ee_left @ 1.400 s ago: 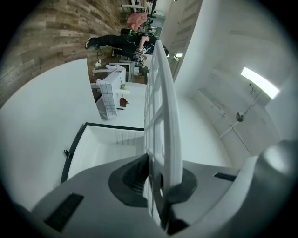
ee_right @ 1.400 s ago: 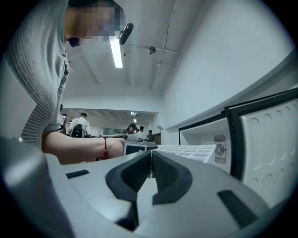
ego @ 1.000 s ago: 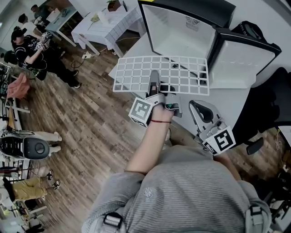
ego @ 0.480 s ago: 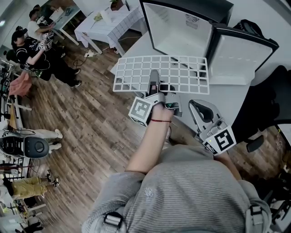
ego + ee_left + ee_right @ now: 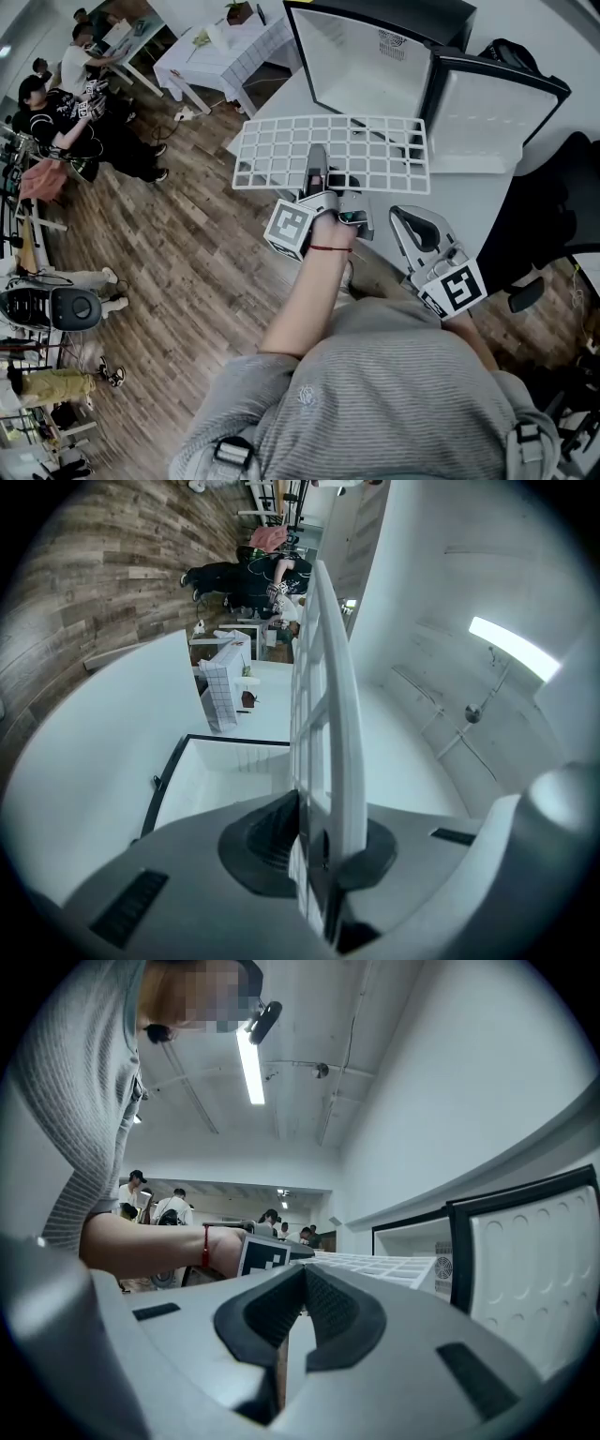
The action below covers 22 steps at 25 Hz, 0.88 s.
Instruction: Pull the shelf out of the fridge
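While the person's bare left forearm (image 5: 298,302) reaches straight out toward 12 o'clock, the left gripper (image 5: 319,161) is clenched on the near rim of the white wire shelf (image 5: 281,150), holding the grid about level. In the left gripper view the pads of the left gripper (image 5: 323,841) pinch that rim wire, and the shelf (image 5: 330,667) runs away edge-on.

The right gripper (image 5: 407,216) sits low at 4 o'clock from the left one, drawn in near the body. Its jaws are pressed together with nothing between them, which shows plainly in the right gripper view (image 5: 302,1283).

The shelf hangs over the edge of a white table (image 5: 478,211), in front of the open fridge (image 5: 375,56) at 12 to 1 o'clock. The fridge door (image 5: 497,117) is swung wide at 2 o'clock. I cannot tell whether the shelf's far edge is still inside the mouth.

Wood plank floor (image 5: 187,253) fills the head view from 7 to 10 o'clock, with people (image 5: 66,103) at 10 o'clock.

Only the right gripper view shows the ceiling strip light (image 5: 250,1063), and the shelf (image 5: 375,1265) from the side.
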### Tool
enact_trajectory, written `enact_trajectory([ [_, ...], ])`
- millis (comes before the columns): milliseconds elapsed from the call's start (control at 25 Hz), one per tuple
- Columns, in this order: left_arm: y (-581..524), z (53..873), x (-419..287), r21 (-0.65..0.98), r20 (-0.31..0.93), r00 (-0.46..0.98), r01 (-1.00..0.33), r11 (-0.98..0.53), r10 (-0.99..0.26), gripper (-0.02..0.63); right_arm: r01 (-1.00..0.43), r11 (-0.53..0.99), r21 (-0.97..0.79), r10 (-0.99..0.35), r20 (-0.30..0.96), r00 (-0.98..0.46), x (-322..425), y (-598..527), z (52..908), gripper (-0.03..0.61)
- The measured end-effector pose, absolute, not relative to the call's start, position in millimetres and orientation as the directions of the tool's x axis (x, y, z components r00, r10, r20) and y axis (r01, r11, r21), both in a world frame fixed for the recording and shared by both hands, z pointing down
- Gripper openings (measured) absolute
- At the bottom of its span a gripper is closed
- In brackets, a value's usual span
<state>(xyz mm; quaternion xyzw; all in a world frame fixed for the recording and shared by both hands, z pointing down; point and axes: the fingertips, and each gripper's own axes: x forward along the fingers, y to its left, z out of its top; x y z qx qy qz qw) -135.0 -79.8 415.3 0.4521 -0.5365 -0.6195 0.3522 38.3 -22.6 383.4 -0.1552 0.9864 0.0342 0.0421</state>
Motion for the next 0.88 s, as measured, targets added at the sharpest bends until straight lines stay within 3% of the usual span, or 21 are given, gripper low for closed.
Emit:
enact_trajectory([
  [880, -98, 421, -121, 0.987, -0.162, -0.308, -0.035, -0.158, -0.937, 0.032, -0.328, 0.944, 0.035, -0.324, -0.102, -0.941, 49, -34, 379, 0.012],
])
